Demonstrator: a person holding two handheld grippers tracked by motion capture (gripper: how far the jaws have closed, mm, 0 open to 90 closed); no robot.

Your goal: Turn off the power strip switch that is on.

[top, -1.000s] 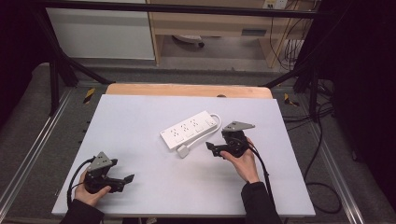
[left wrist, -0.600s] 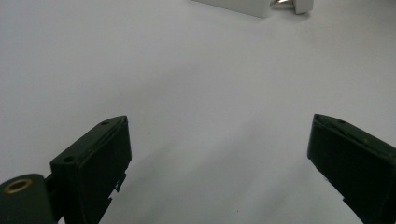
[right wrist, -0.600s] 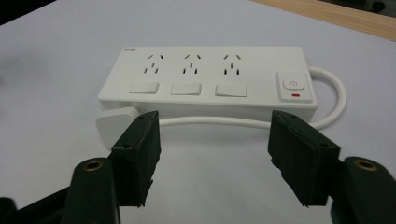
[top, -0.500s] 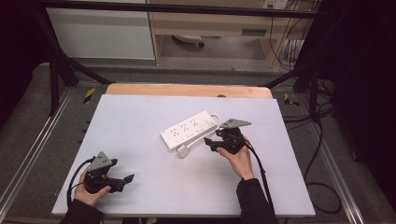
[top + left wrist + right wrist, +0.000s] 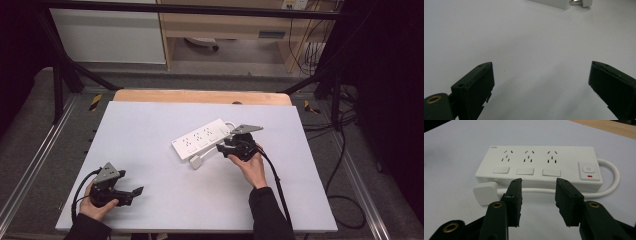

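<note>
I see the white power strip (image 5: 204, 138) lying flat just past the centre of the bench (image 5: 150, 125), its cable (image 5: 544, 191) and plug (image 5: 484, 193) along its near side. My right hand-held gripper (image 5: 223, 148) sits at the strip's 4 o'clock; its jaws have just been closing, now narrow, straddling the cable without pressing it. My left hand-held gripper (image 5: 137, 190) rests at the bench's 7 o'clock, jaws wide and empty.

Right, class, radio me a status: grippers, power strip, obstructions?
Right gripper jaws just closing, straddling the cable, no grip yet. Left gripper open, idle. Power strip flat on table. Nothing in the way.
</note>
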